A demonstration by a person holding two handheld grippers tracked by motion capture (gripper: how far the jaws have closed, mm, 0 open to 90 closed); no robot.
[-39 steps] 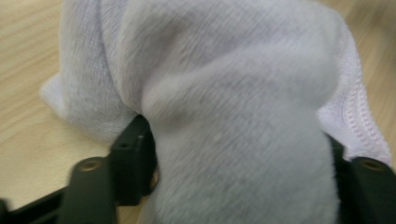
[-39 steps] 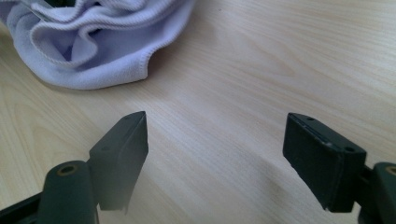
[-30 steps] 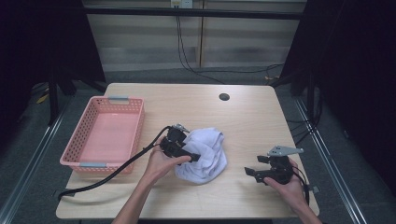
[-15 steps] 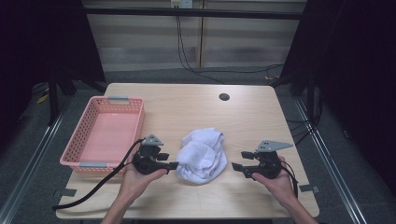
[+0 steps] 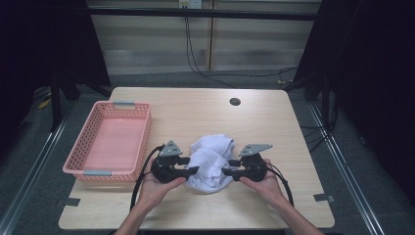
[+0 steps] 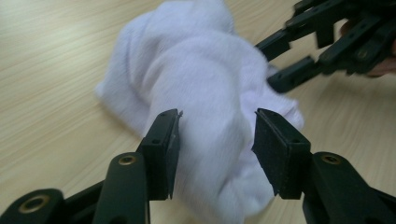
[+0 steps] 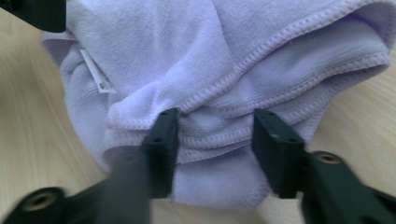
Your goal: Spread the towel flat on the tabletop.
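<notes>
I have both jaw pairs closing around the crumpled white cloth (image 5: 211, 161); left gripper (image 6: 215, 140) and right gripper (image 7: 215, 140) half-open, seemingly not yet pinching; pink basket (image 5: 105, 142) empty; lifting remains.

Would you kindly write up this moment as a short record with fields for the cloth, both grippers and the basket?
cloth: white towel, crumpled, near the table's front edge
left gripper: at towel's left side, jaws just closing, fold between them
right gripper: at towel's right side, jaws just closing around hemmed edges
basket: pink, left of towel, nothing in it
</notes>
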